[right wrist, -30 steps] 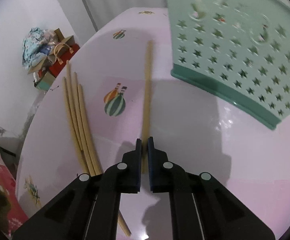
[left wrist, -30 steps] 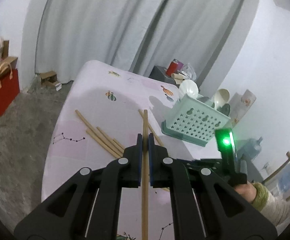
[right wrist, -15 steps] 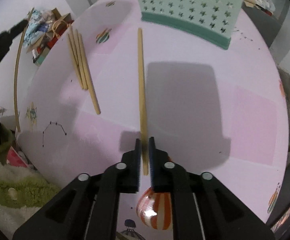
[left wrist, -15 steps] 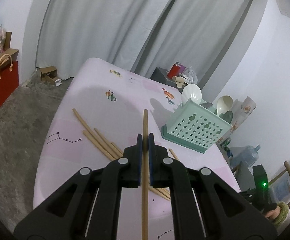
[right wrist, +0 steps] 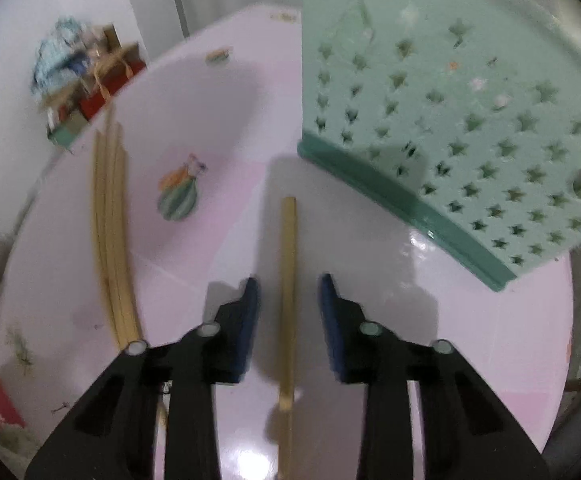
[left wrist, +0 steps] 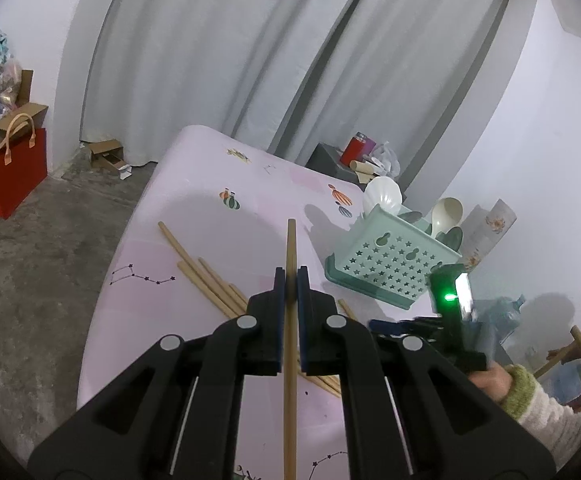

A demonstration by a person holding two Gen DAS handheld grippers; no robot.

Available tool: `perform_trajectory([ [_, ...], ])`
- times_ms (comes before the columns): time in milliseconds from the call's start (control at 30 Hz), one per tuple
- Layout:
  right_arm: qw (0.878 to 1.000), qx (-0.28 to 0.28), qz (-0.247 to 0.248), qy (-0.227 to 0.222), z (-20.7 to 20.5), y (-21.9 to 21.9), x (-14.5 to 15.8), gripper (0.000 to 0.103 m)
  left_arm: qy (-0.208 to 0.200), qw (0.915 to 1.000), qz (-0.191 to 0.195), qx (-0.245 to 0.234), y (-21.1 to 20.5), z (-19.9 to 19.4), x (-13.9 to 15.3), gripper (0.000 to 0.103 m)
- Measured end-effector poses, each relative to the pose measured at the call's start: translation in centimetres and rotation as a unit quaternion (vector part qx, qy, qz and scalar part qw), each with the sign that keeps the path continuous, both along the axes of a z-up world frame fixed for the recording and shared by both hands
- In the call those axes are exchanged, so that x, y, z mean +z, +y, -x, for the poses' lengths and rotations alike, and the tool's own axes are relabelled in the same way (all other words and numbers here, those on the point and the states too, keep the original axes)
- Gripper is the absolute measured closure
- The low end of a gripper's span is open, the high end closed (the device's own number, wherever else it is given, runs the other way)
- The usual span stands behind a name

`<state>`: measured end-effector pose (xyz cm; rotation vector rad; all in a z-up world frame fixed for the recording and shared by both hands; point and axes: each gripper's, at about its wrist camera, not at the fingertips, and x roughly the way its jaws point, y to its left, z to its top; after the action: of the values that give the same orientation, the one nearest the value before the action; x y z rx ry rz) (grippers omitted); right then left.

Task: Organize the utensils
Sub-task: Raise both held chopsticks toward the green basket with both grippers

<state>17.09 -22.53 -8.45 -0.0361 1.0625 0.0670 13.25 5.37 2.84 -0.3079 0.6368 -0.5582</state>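
Chopstick sorting, pink table (right wrist: 218, 128)
Left gripper (left wrist: 291, 276) still clamps one chopstick (left wrist: 290, 340); right gripper (right wrist: 289, 286), previously pinched, now closing, pads clear of chopstick (right wrist: 288, 264) between.

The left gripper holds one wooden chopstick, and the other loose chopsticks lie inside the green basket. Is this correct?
Not quite. The left gripper does hold one chopstick, but the loose chopsticks lie on the pink table, left of the green basket, as the left wrist view shows.
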Motion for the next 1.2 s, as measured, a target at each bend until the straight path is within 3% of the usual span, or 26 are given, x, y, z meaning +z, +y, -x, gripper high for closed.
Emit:
perform_trajectory([
  [67,1.0,0.009,-0.011,0.007,-0.2,0.3,0.1,0.096,-0.001,1.0,-0.002,0.002,0.0,0.1,0.0,0.099],
  [333,0.999,0.007,-0.035,-0.015,0.8,1.3,0.4,0.096,0.003,0.9999,-0.011,0.004,-0.2,-0.5,-0.2,0.099],
  [667,0.989,-0.003,-0.086,-0.118,3.9,-0.4,7.4,0.096,-0.023,0.9992,-0.024,0.022,-1.2,-0.4,1.5,0.099],
  [900,0.968,-0.024,-0.135,-0.21,7.3,-3.3,13.1,0.096,-0.05,0.9978,-0.016,0.041,-1.9,-0.8,3.7,0.099],
  [1200,0.942,-0.055,-0.181,-0.278,12.7,-8.1,16.0,0.096,-0.105,0.9938,0.002,0.036,-4.8,-2.3,8.2,0.099],
])
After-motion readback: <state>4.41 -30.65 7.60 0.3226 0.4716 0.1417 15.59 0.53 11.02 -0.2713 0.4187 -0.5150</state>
